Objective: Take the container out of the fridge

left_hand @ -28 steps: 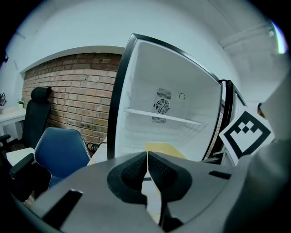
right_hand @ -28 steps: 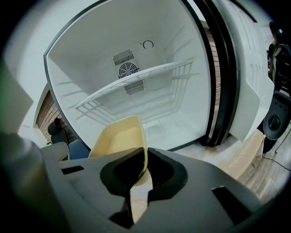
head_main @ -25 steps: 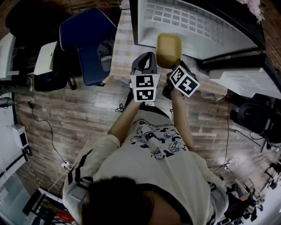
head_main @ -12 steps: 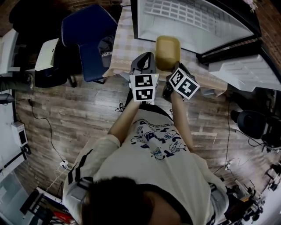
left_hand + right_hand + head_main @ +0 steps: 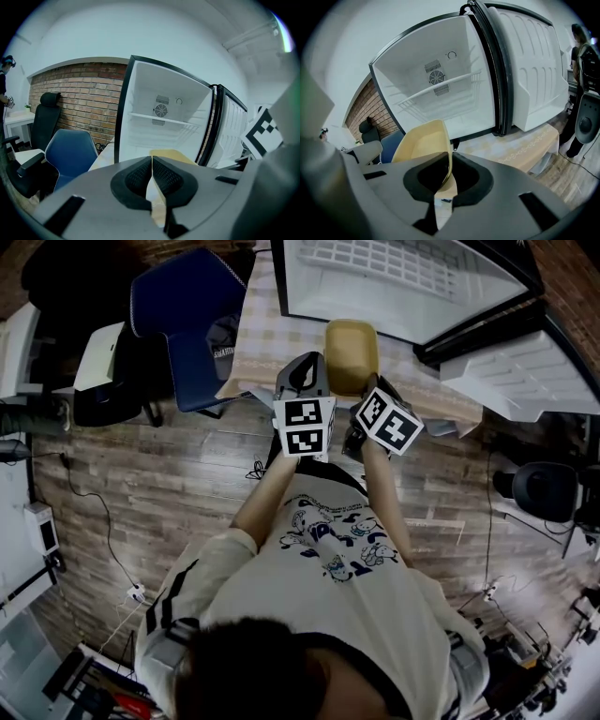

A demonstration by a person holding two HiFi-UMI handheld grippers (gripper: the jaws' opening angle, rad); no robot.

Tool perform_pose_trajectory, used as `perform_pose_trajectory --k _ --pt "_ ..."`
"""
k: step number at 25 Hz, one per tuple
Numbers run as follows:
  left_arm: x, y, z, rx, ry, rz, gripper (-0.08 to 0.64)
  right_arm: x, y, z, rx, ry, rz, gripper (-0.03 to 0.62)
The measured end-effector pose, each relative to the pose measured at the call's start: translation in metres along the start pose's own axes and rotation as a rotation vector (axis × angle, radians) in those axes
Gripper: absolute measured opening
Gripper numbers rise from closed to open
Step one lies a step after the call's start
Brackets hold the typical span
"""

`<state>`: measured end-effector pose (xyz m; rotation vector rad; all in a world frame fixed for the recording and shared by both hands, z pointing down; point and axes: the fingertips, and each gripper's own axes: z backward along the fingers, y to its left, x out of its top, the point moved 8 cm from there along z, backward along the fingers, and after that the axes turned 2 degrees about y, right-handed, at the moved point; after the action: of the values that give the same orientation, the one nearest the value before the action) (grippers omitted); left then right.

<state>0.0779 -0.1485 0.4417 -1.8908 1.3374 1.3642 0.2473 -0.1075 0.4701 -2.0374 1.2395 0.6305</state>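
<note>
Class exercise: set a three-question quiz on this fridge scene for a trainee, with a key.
1. True or false: the fridge stands open.
2. What does the right gripper clamp? A) the rim of the yellow container B) a fridge shelf C) a cable
3. Fill in: the chair beside the table is ____ in colour.
Key: 1 true; 2 A; 3 blue.

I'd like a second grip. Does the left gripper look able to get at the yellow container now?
Likely yes. The left gripper sits just beside the yellow container, which the right gripper holds by its rim, with nothing between them. Its jaws are together, so they must open first.
</note>
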Motion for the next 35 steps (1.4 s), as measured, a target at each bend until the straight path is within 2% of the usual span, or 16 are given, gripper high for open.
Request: perform_pose_trajectory --k 16,35 --pt "-0.007 -0.011 0.009 0.025 -0.011 0.007 0.020 -0.010 -0.014 0.019 0.021 0.012 0.008 0.048" --pt "-0.003 -0.018 0.005 0.020 -0.012 0.002 0.020 -0.009 -0.021 0.021 0.024 0.028 0.003 0.048"
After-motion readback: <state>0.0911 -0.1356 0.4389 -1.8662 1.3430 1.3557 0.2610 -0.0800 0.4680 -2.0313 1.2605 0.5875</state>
